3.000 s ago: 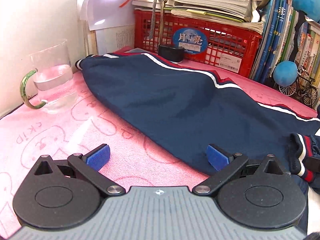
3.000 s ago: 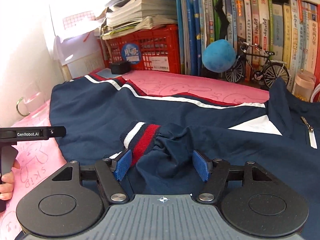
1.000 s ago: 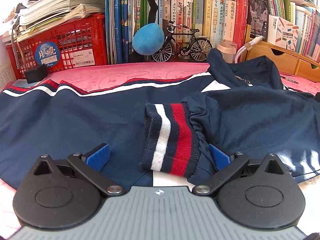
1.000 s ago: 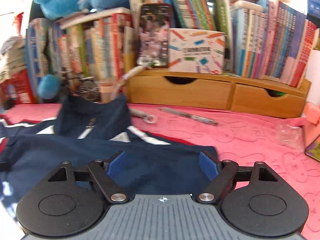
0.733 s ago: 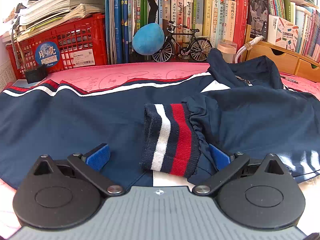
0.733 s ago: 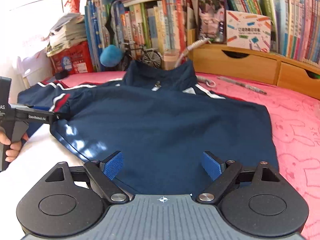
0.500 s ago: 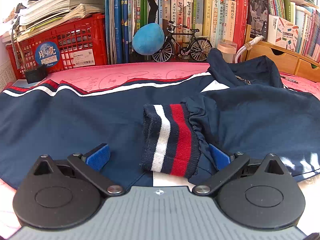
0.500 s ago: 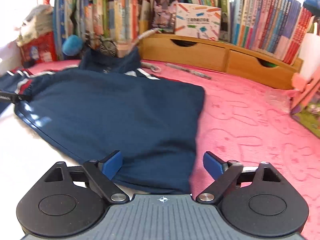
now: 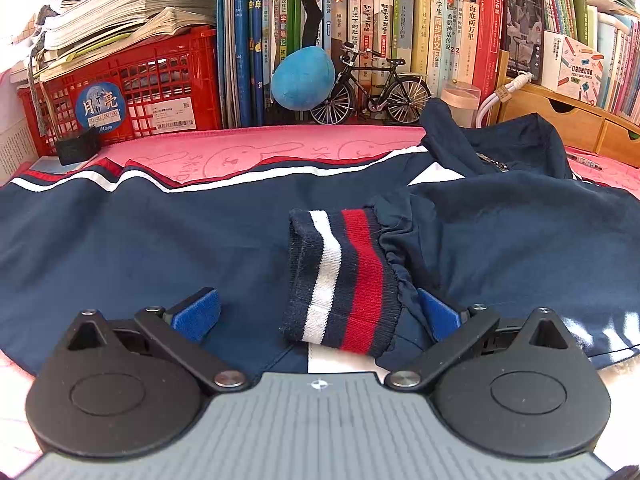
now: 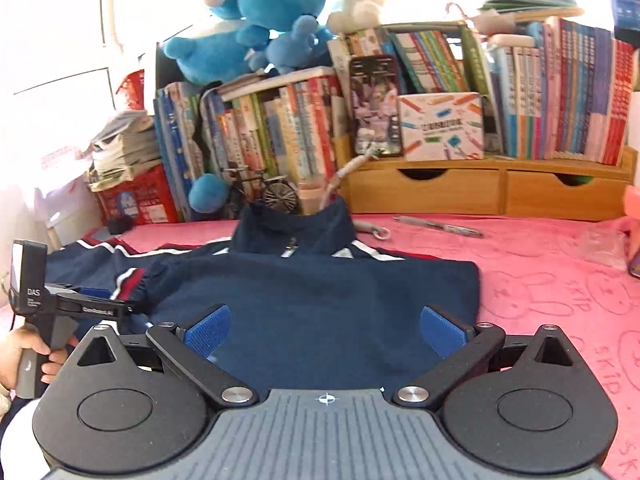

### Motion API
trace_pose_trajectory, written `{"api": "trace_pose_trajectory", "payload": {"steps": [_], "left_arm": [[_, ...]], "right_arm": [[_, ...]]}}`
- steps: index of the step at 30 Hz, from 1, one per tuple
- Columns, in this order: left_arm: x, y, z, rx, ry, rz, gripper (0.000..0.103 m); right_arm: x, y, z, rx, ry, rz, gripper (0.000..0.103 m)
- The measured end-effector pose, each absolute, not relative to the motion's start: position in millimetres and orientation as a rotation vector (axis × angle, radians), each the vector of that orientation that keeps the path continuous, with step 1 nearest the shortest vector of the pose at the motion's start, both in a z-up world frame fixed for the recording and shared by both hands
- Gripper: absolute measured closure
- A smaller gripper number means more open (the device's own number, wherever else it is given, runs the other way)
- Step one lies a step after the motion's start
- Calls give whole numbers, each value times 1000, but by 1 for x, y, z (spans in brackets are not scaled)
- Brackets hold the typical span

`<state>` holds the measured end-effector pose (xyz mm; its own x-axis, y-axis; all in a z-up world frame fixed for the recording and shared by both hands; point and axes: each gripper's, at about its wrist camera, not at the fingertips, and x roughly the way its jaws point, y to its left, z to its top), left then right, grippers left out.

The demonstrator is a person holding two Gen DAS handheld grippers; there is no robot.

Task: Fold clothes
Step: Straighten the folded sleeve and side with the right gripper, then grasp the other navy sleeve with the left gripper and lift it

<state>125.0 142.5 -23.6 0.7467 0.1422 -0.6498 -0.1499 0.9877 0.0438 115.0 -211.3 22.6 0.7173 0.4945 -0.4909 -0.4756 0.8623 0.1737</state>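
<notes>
A navy jacket [image 9: 120,240] [image 10: 320,300] with red and white stripes lies spread on the pink cloth [image 10: 540,280]. One sleeve is folded across the body, its striped cuff [image 9: 344,276] lying between the blue pads of my left gripper [image 9: 316,312], which is open over the jacket's near hem. In the right wrist view my right gripper [image 10: 326,332] is open above the jacket's right half, with nothing between its fingers. The left gripper [image 10: 96,304] shows there at the left, held by a person's hand [image 10: 24,352]. The collar [image 10: 294,228] stands up at the far side.
A red crate [image 9: 132,92] under stacked papers, upright books [image 9: 380,20], a blue ball [image 9: 302,78], a model bicycle [image 9: 370,88] and wooden drawers [image 10: 492,192] line the back. A pen [image 10: 440,227] and a clear plastic scrap [image 10: 604,246] lie on the pink cloth right of the jacket.
My right gripper swung about over the jacket's right side and now faces the collar squarely from the near hem. My left gripper has stayed by the cuff, open throughout.
</notes>
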Motion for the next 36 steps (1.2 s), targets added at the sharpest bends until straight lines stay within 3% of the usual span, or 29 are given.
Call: {"api": "trace_pose_trajectory", "payload": {"steps": [8, 14, 19, 28, 36], "left_arm": [[85, 164, 19, 42, 629, 144, 0], [62, 215, 18, -12, 628, 241, 0], [59, 265, 9, -139, 637, 399, 0], [54, 355, -9, -369, 644, 682, 0], [80, 396, -13, -393, 568, 840, 0]], "right_arm": [[151, -62, 13, -1, 590, 662, 1], [166, 10, -12, -15, 641, 671, 1], [175, 26, -39, -6, 724, 647, 1], [170, 39, -47, -143, 700, 617, 0], [170, 38, -47, -143, 700, 618, 0]]}}
